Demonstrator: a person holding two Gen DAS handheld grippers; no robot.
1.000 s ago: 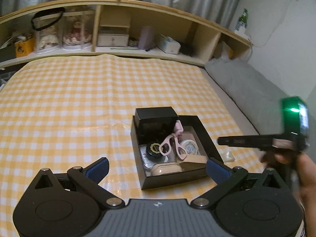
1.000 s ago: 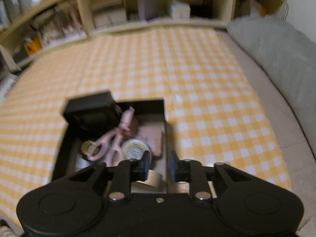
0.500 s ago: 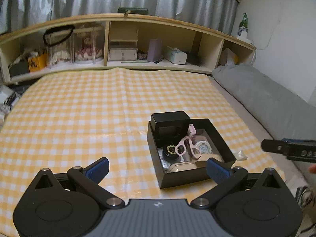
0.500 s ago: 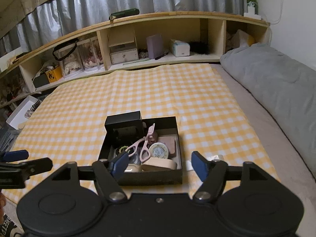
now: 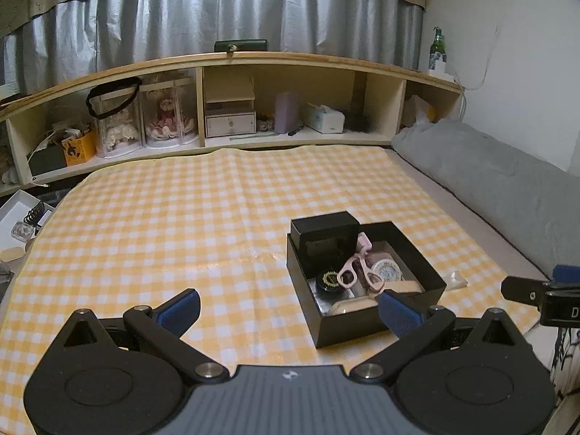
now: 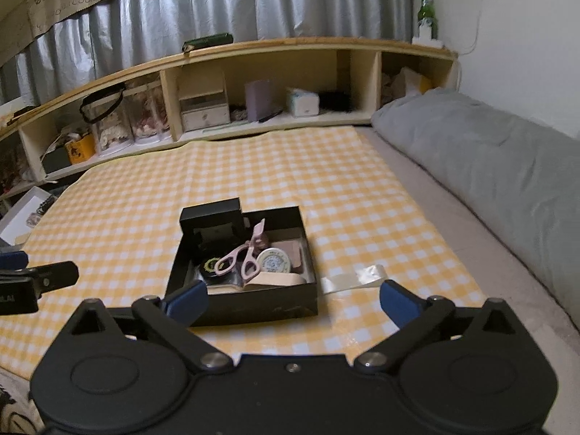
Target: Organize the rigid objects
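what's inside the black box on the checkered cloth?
Black box holds a smaller black case, pink scissor-like tool, round white tin, black round jar and beige case. Anything beneath them is covered.

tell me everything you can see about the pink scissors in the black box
The pink scissors look like plastic-handled ones, with two oval finger loops and closed blades under a pink cover. They lie tilted, loops low toward the near side, tip raised toward the far wall of the open black box. They rest across a round black jar and a round white tin, beside a smaller black box.
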